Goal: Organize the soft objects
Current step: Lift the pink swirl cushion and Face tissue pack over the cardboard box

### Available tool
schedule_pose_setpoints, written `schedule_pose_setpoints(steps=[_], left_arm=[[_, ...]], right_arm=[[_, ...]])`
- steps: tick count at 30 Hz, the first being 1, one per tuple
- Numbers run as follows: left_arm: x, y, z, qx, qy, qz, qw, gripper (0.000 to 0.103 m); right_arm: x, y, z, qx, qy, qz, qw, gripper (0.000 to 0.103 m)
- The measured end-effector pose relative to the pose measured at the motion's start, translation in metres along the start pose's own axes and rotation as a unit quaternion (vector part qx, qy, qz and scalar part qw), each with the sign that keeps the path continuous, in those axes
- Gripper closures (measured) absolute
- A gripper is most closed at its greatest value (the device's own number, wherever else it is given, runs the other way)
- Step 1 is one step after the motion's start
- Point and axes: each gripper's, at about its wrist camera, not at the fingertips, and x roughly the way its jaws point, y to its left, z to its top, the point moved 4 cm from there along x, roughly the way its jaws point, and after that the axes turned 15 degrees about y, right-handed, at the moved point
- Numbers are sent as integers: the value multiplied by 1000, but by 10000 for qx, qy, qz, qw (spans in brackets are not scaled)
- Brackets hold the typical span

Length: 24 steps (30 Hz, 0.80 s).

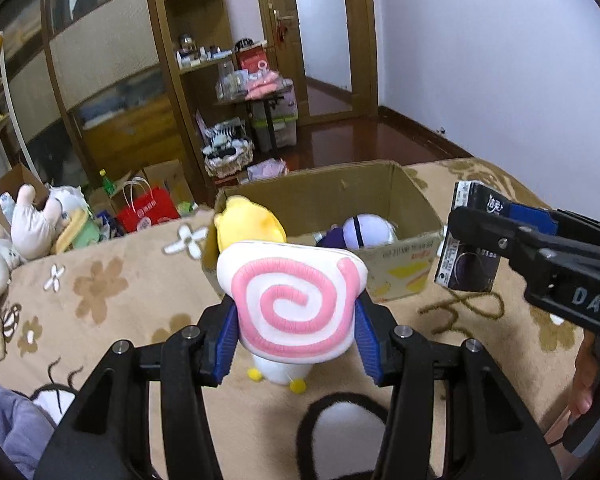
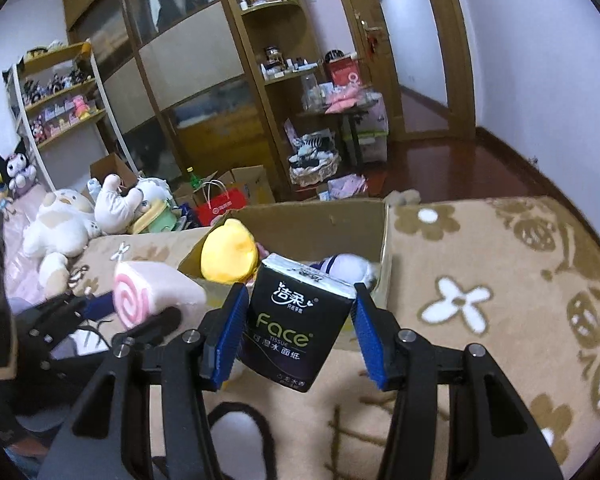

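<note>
A bed covered with a tan flowered blanket carries everything; it is the largest thing in view. Toward its far edge sits an open cardboard box, its flaps up, its far wall running along that edge. Inside the box, at its left end, a yellow plush leans against the wall, and a white and purple plush lies toward its right end.

Nearer than the box, the left gripper is clamped on a white plush toy with a pink spiral, its blue pads pressed against both sides; the toy hangs clear of the blanket, its small yellow feet below, just in front of the box's near wall. The right gripper is clamped on a black pack of Face tissues, held tilted above the blanket by the box's near wall, to the right of the spiral toy and apart from it.

Past the bed's left edge lies a heap of pale stuffed animals.
</note>
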Motion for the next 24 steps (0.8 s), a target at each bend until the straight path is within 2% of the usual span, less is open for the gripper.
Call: schedule_pose_setpoints(steps=[9, 17, 24], left_arm=[[-17, 10, 39, 33, -458, 149, 9988, 54], [7, 23, 73, -96, -398, 68, 9991, 53], [42, 34, 83, -301, -297, -22, 9991, 53]], right_arm=[[-4, 9, 29, -134, -171, 83, 9997, 48], [16, 4, 52, -203, -227, 50, 9995, 48], [39, -11, 59, -237, -321, 65, 9992, 48]])
